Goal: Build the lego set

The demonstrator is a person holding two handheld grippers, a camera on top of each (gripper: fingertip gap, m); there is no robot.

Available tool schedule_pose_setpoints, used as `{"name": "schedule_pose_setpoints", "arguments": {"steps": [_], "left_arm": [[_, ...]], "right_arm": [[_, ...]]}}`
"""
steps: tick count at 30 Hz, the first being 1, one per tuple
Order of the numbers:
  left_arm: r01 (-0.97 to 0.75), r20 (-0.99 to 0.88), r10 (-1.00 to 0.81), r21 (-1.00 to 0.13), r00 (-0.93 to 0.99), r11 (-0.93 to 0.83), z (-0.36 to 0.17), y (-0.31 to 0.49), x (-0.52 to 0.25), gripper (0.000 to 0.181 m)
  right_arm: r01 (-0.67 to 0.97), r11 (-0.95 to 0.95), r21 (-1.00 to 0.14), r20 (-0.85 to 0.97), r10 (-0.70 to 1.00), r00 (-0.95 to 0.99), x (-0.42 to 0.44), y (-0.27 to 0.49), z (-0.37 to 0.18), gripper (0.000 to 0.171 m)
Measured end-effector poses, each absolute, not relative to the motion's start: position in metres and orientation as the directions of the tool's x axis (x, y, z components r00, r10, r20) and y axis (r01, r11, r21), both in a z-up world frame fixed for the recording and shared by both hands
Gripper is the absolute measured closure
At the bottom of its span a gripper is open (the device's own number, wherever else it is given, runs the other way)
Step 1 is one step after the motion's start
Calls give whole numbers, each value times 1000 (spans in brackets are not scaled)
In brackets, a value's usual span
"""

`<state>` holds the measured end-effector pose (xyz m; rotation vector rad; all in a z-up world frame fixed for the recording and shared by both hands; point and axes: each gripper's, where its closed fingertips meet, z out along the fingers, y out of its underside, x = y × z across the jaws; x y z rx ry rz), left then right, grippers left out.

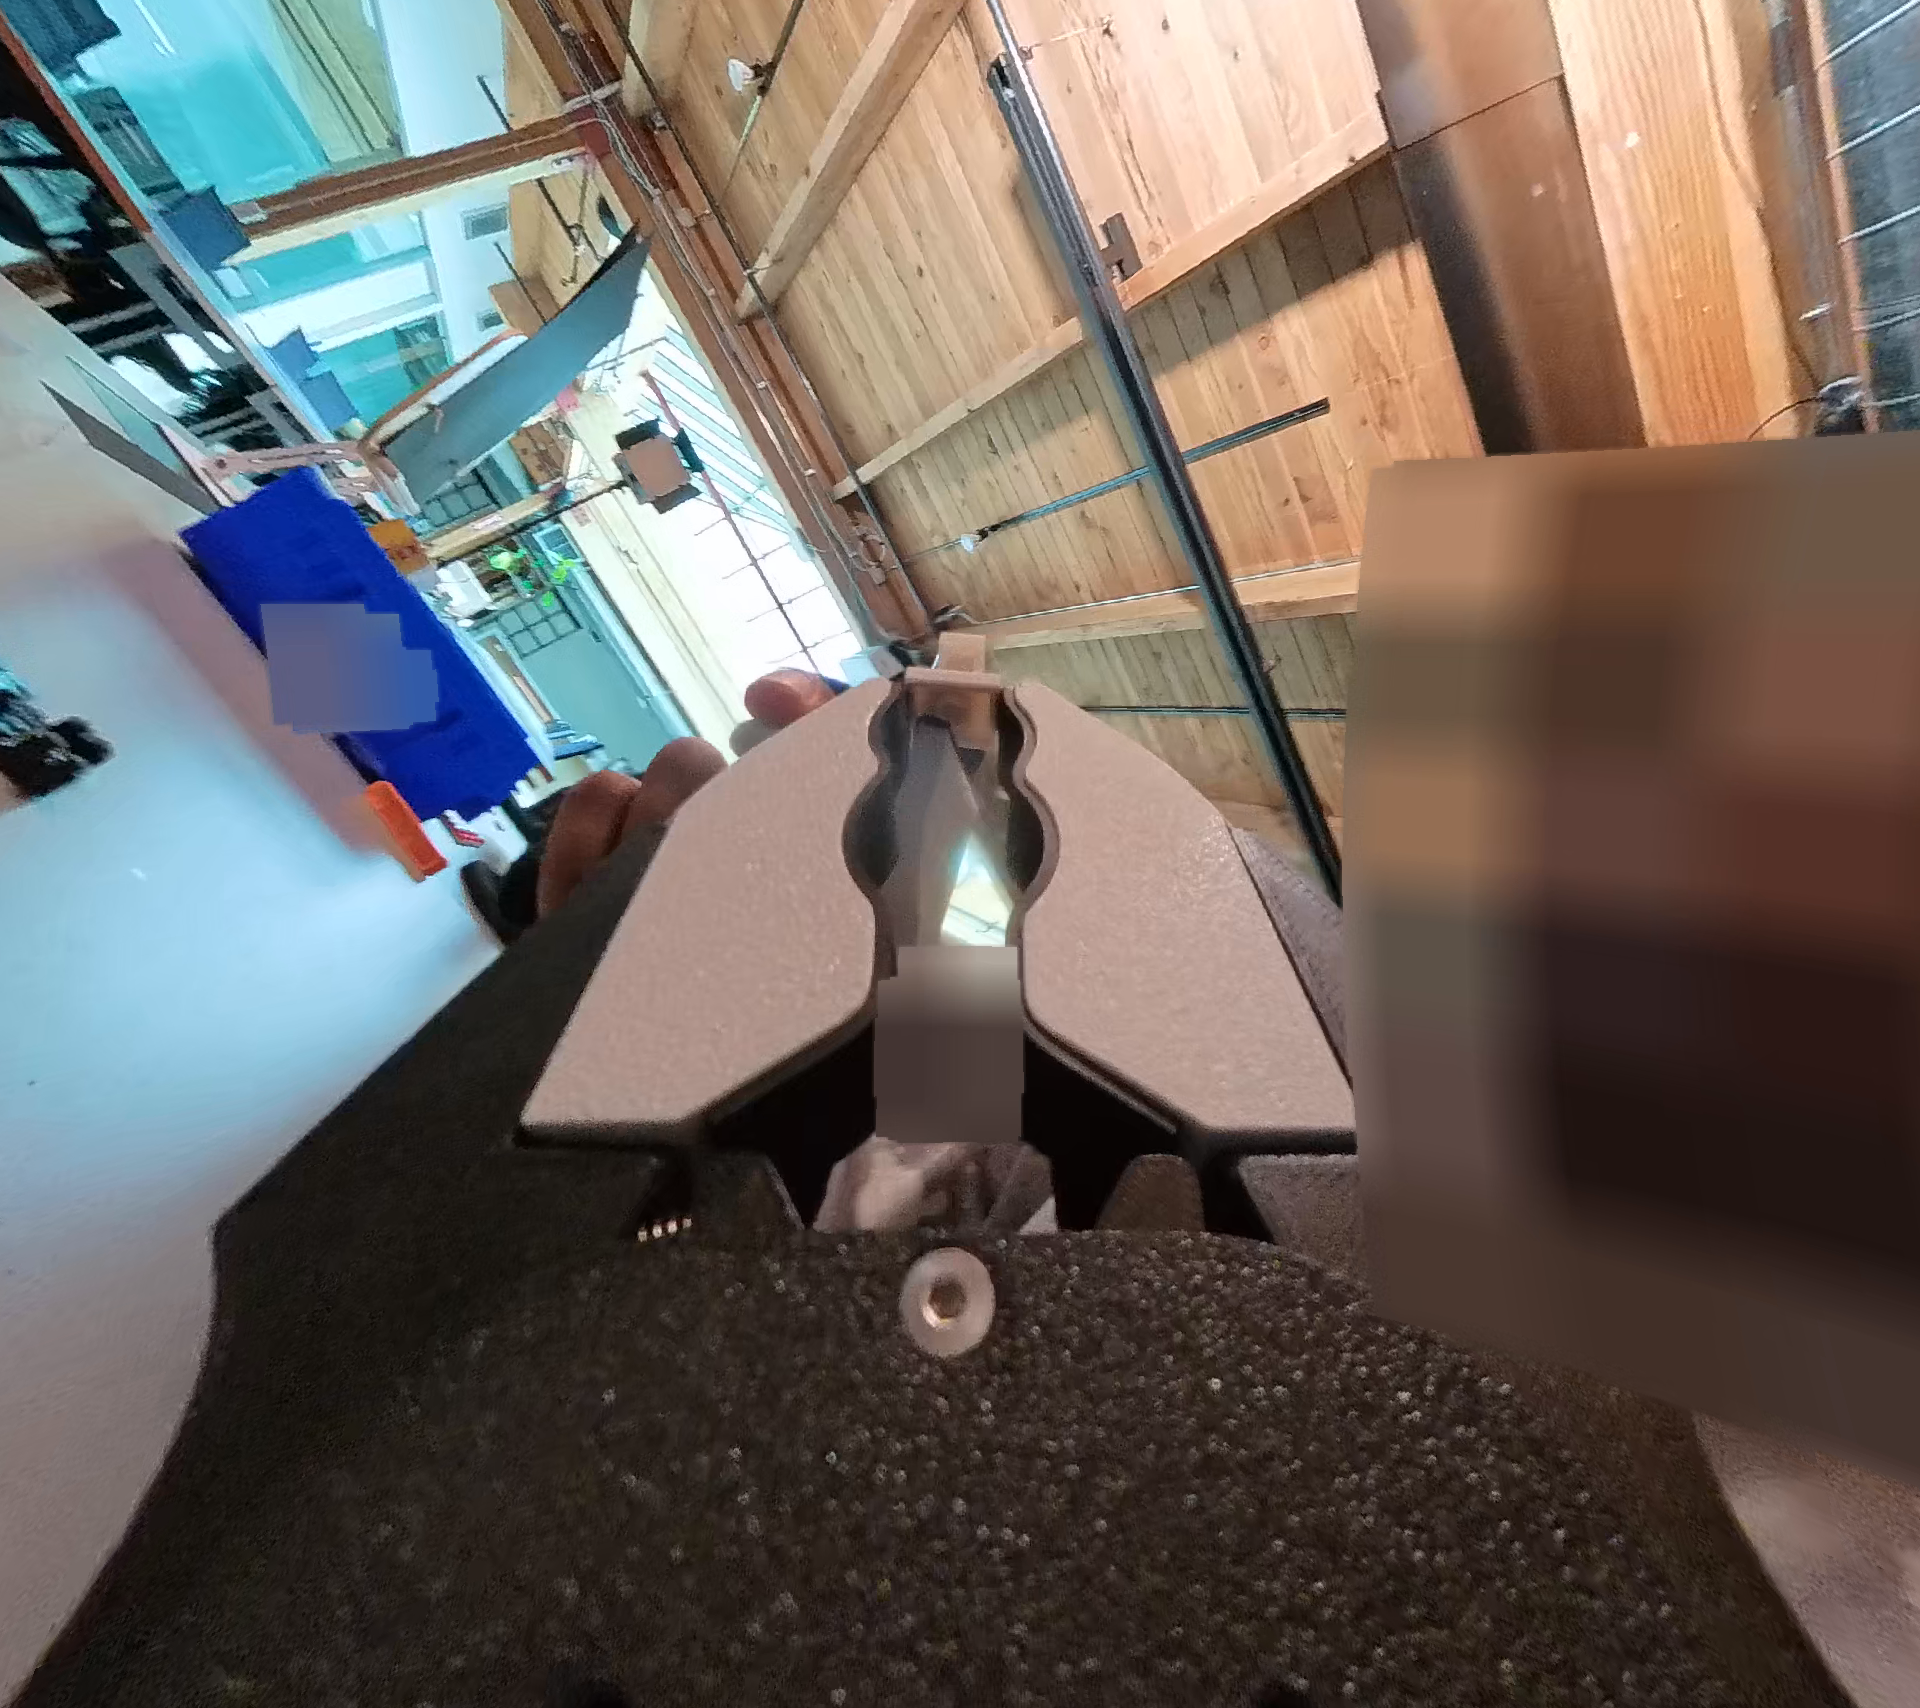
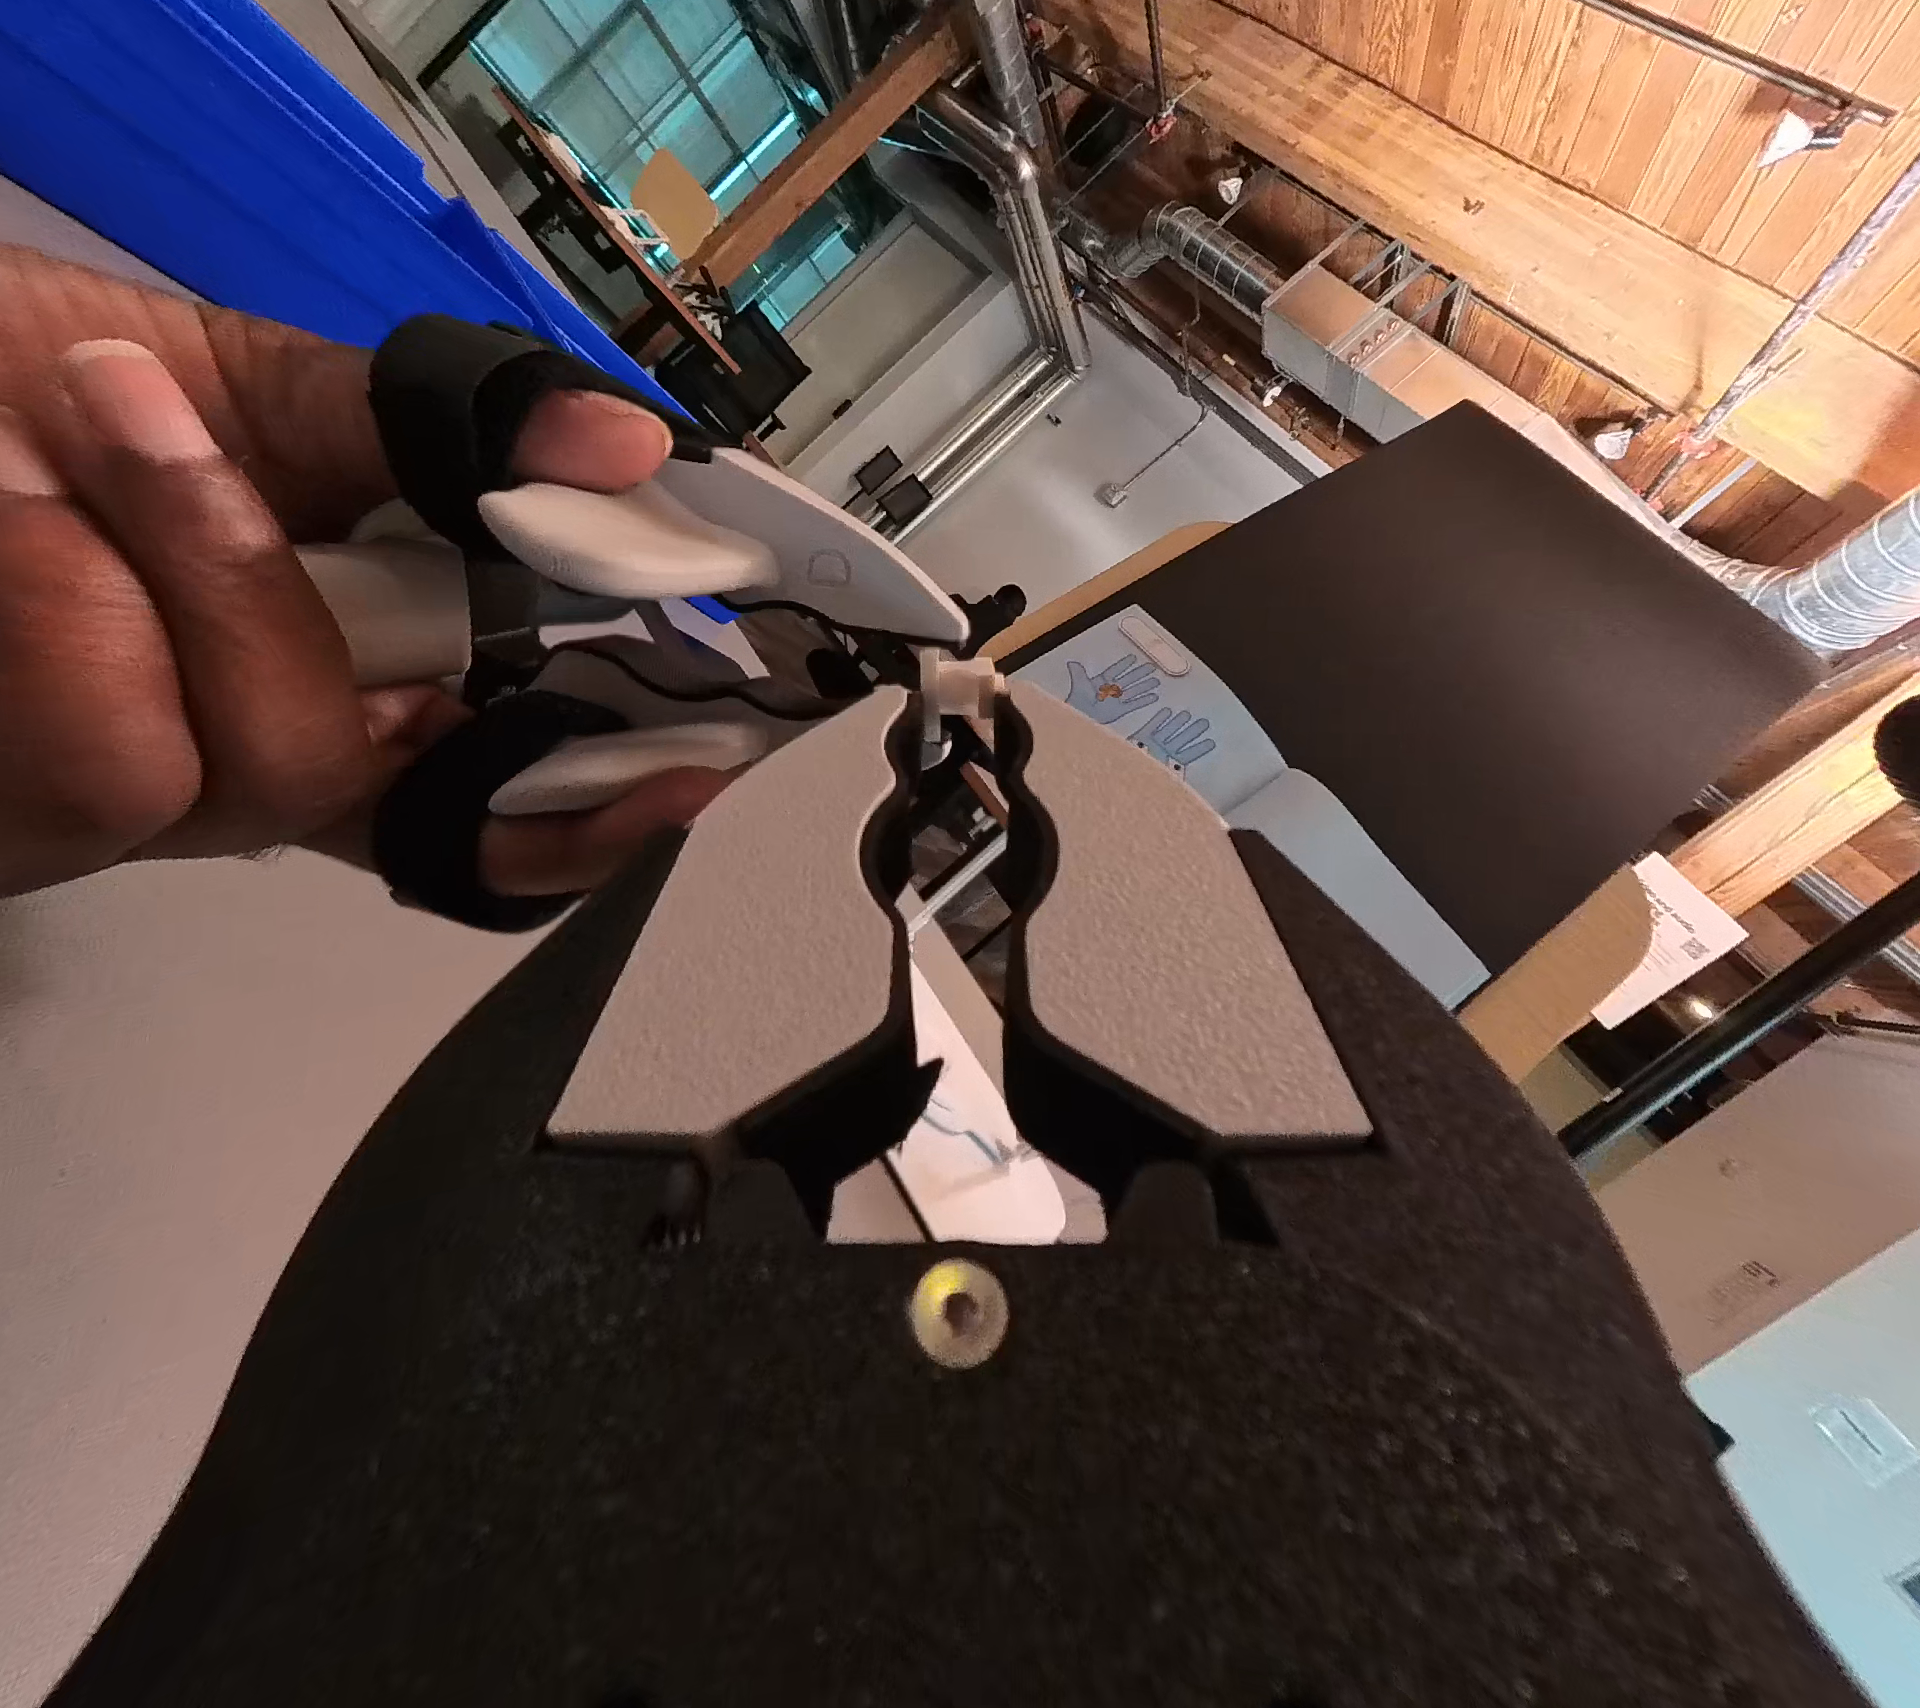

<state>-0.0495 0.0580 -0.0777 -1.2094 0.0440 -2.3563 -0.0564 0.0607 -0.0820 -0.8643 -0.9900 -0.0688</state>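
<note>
Writing visible only on a white paper sheet (image 2: 1681, 939) pinned at the right edge of the right wrist view and on a pale blue poster (image 2: 1164, 723) with drawn hands, both too small to read and not repeated here; a small embossed mark on a grey finger of the far gripper, no brand legible. Right gripper (image 2: 951, 702) with jaws closed on a small white lego piece (image 2: 958, 684), pinched just at the fingertips and sticking out past them. Left gripper (image 2: 961, 635), held by a hand (image 2: 156, 598) with black finger straps, reaching from the left so that its grey tip touches the top of the same white piece. In the left wrist view, left gripper (image 1: 951, 687) with tips nearly together, clamped on a small pale lego piece (image 1: 958, 656) that sits across the tips and rises a little above them; fingers (image 1: 623, 817) of a hand just behind the left jaw. Blue plastic bin (image 1: 343, 619) farther off to the left, also seen at upper left in the right wrist view. Small orange piece (image 1: 405, 827) just below the bin on a white table (image 1: 156, 983). Wooden plank ceiling (image 2: 1507, 48) above.
</note>
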Motion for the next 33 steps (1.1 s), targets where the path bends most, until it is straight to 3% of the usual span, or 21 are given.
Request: {"name": "schedule_pose_setpoints", "arguments": {"steps": [2,4,6,8,10,13,16,20,26,30,33], "left_arm": [[431,759,-475,-284,-444,-857,-80,62,-52,165],[449,749,-527,-340,-402,-826,-81,68,-60,166],[441,734,-611,-462,-296,-769,-87,73,-64,166],[402,706,-686,-586,-172,-704,-96,76,-64,166],[353,677,-731,-665,-85,-658,-105,77,-63,166],[290,641,-767,-735,7,-612,-117,78,-59,165],[233,606,-792,-783,80,-576,-129,79,-54,165],[202,581,-805,-808,117,-553,-135,78,-53,165],[166,574,-807,-817,138,-552,-143,78,-50,165],[150,556,-817,-830,153,-537,-144,78,-50,165],[138,557,-814,-830,164,-540,-147,79,-50,165]], "right_arm": [[405,658,-635,741,371,559,-57,61,-86,158],[329,600,-729,670,529,521,-55,60,-90,154],[272,439,-856,517,714,473,-43,68,-94,153],[323,280,-904,399,822,405,-26,84,-109,153],[447,132,-885,292,904,312,-11,95,-138,154],[641,-40,-767,126,969,211,5,100,-190,149],[715,-146,-683,21,976,219,5,103,-225,146],[776,-118,-619,53,980,192,0,103,-247,144],[775,-214,-595,-83,975,205,-3,111,-261,144],[777,-191,-600,-65,979,191,-3,114,-262,161],[791,-112,-602,22,987,157,-3,114,-260,161]]}}
